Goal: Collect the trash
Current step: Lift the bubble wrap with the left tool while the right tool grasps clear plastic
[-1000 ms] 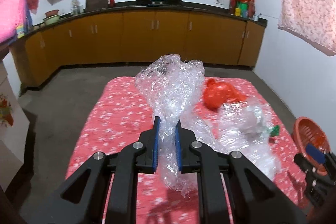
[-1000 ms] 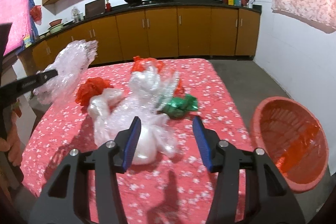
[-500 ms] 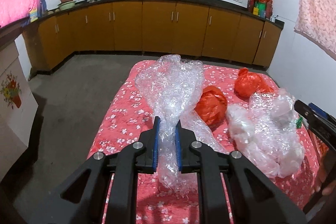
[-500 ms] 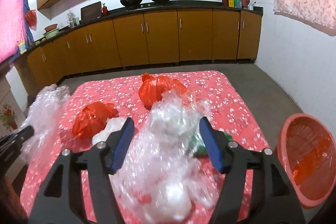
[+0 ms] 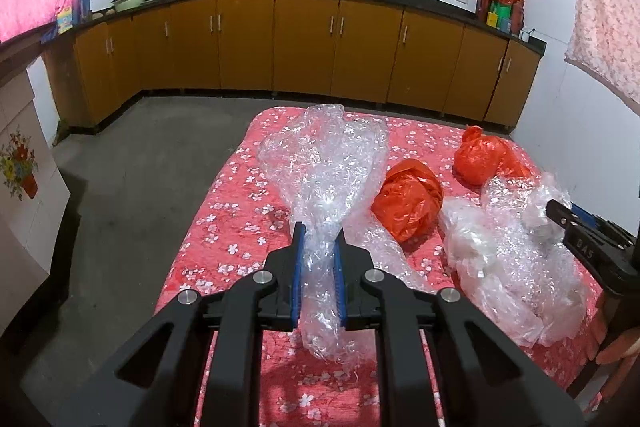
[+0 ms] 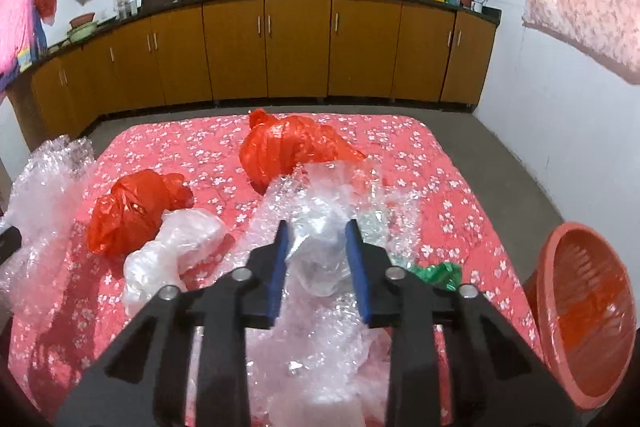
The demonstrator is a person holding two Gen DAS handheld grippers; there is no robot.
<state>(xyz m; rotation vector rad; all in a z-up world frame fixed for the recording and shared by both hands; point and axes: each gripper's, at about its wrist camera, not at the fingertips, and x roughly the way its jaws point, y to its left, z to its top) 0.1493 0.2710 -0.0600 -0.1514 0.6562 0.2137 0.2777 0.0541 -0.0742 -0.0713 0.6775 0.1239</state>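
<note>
My left gripper [image 5: 318,243] is shut on a long piece of clear bubble wrap [image 5: 324,171], held above the red flowered table [image 5: 240,219]; that wrap also shows at the left of the right wrist view [image 6: 44,195]. My right gripper [image 6: 318,239] has its blue pads around a heap of clear plastic wrap [image 6: 320,251] on the table, jaws partly closed on it. Two crumpled red plastic bags [image 6: 132,211] [image 6: 288,147] lie beyond, also in the left wrist view [image 5: 408,203] [image 5: 480,159]. A white plastic bag [image 6: 176,247] and a green wrapper [image 6: 438,273] lie beside the heap.
An orange-red basket [image 6: 588,311] stands off the table's right side with something red in it. Brown kitchen cabinets [image 5: 304,43] line the far wall, with grey floor [image 5: 140,163] between them and the table. A white wall [image 6: 560,115] is at the right.
My right gripper has gone forward and down into the clear plastic heap and its jaws have narrowed around it. My left gripper keeps hold of the bubble wrap and has shifted left.
</note>
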